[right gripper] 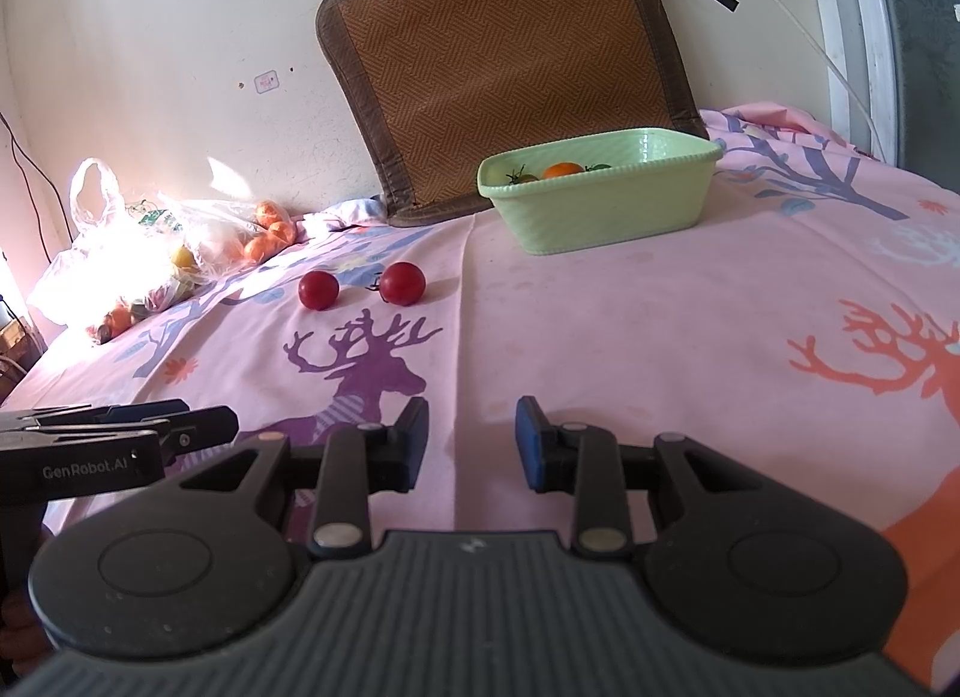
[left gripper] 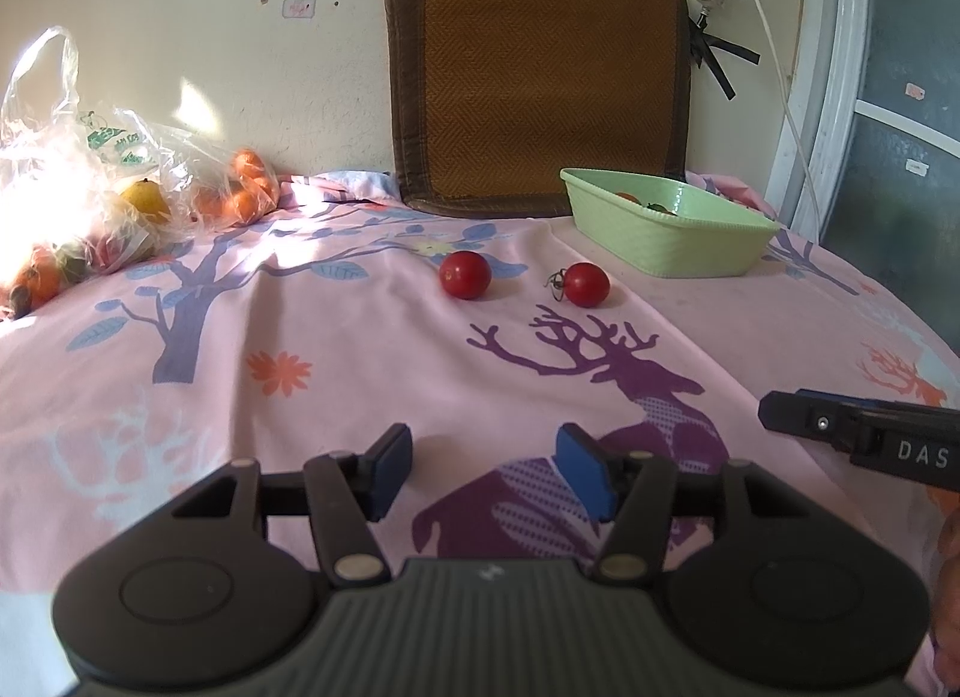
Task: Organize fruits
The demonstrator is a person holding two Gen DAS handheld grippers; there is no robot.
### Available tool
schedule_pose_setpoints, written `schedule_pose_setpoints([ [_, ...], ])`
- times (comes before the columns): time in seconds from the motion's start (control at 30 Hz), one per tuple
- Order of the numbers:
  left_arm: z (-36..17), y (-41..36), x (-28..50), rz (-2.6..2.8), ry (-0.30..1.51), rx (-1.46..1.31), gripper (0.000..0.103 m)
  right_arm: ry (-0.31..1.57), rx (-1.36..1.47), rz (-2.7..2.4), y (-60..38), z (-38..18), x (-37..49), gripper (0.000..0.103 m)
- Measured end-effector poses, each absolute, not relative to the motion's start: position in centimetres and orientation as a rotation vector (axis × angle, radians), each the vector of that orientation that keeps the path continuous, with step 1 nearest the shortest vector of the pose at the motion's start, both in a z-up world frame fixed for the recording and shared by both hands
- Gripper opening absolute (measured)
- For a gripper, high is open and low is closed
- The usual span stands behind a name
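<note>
Two red tomatoes lie on the pink deer-print cloth: one [left gripper: 465, 275] on the left and one with a dry stem [left gripper: 586, 284] to its right; in the right wrist view they are the left tomato [right gripper: 318, 290] and the stemmed tomato [right gripper: 402, 283]. A light green basket [left gripper: 672, 232] stands behind them to the right, seen too as the basket [right gripper: 600, 205] with an orange fruit [right gripper: 563, 169] and other fruit inside. My left gripper [left gripper: 486, 472] is open and empty, low over the cloth, well short of the tomatoes. My right gripper [right gripper: 471, 442] is open and empty too.
A clear plastic bag of oranges and other fruit [left gripper: 120, 187] lies at the far left by the wall. A brown woven cushion [left gripper: 540, 79] leans on the wall behind the basket. A white cable [left gripper: 774, 55] hangs at the right beside a door frame.
</note>
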State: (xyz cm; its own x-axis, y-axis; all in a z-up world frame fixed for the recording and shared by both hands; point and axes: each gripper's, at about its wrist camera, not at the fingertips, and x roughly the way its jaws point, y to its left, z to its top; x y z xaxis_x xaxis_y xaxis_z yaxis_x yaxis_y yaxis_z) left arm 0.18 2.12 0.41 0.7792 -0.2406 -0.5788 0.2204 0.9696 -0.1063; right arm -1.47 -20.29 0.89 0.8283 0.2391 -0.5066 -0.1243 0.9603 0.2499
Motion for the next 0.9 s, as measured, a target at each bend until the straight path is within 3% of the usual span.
schedule_pose_setpoints([
  [0.63,2.6,4.5,5.2,-0.315,0.674,-0.074,0.055,0.578,0.123,0.315,-18.5,1.9,0.9,0.035],
  [0.67,2.7,4.6,5.7,-0.325,0.678,-0.070,0.056,0.587,0.115,0.330,-18.4,2.0,1.4,0.038],
  [0.7,2.9,4.5,6.4,-0.335,0.681,-0.065,0.057,0.594,0.109,0.341,-18.3,2.0,1.8,0.053],
  [0.73,3.0,4.5,7.0,-0.342,0.682,-0.058,0.057,0.594,0.105,0.351,-18.2,2.0,2.4,0.058],
  [0.9,3.2,3.7,10.3,-0.367,0.698,-0.044,0.058,0.582,0.072,0.370,-17.6,2.4,4.8,0.059],
])
